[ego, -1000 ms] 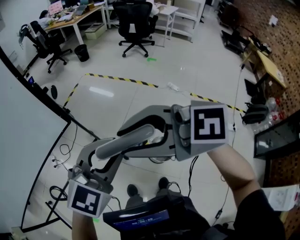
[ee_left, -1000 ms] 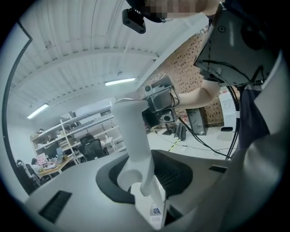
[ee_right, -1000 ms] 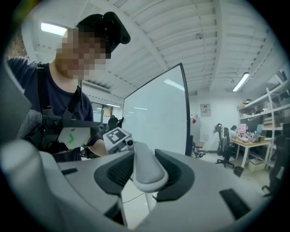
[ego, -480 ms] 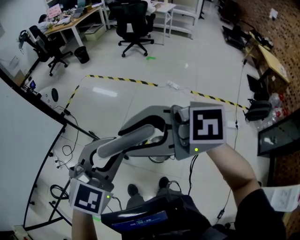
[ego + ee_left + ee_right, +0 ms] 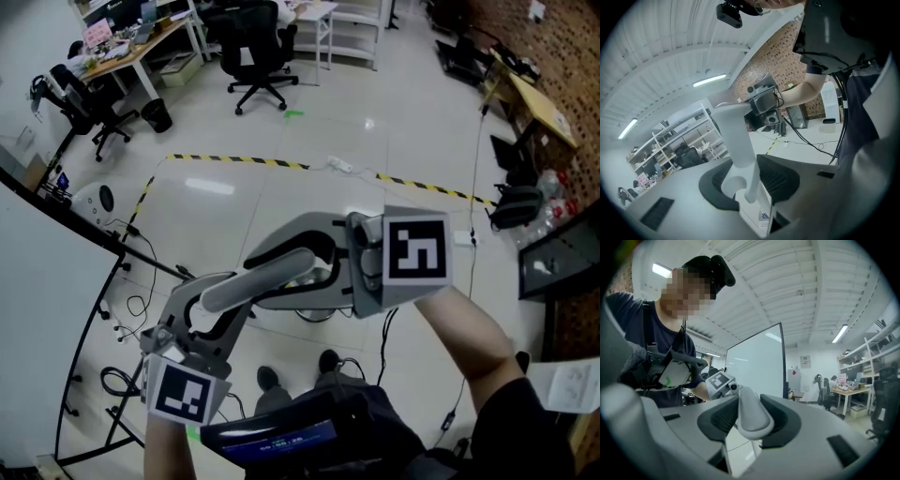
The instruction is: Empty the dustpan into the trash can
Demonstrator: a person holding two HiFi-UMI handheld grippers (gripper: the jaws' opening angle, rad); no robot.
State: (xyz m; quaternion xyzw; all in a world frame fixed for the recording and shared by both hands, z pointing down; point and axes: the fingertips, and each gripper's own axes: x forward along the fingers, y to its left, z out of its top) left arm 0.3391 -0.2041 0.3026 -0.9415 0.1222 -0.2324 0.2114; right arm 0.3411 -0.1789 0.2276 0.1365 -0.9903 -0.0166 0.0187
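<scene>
Ahead of me a black office chair point(image 5: 255, 58) stands by a white shelf unit point(image 5: 361, 19). Yellow-and-black striped tape point(image 5: 234, 160) crosses the pale floor point(image 5: 394, 103), with a white power strip point(image 5: 339, 166) beside it. A whiteboard point(image 5: 42, 281) stands at my left, cables point(image 5: 129, 302) at its foot.

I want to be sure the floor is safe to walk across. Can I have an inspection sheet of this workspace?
Surface: glossy white floor, crossed by yellow-and-black hazard tape.
Job's things: pale grey plastic handle held by both grippers; its pan end cannot be made out. Small black bin beside a light-topped desk.
Clutter: green scrap and white power strip on the floor.
Grippers: left gripper and right gripper each clamped on the handle.
Cables: black cables loose on the floor by the whiteboard.
Surroundings: black office chairs, brick wall.
</scene>
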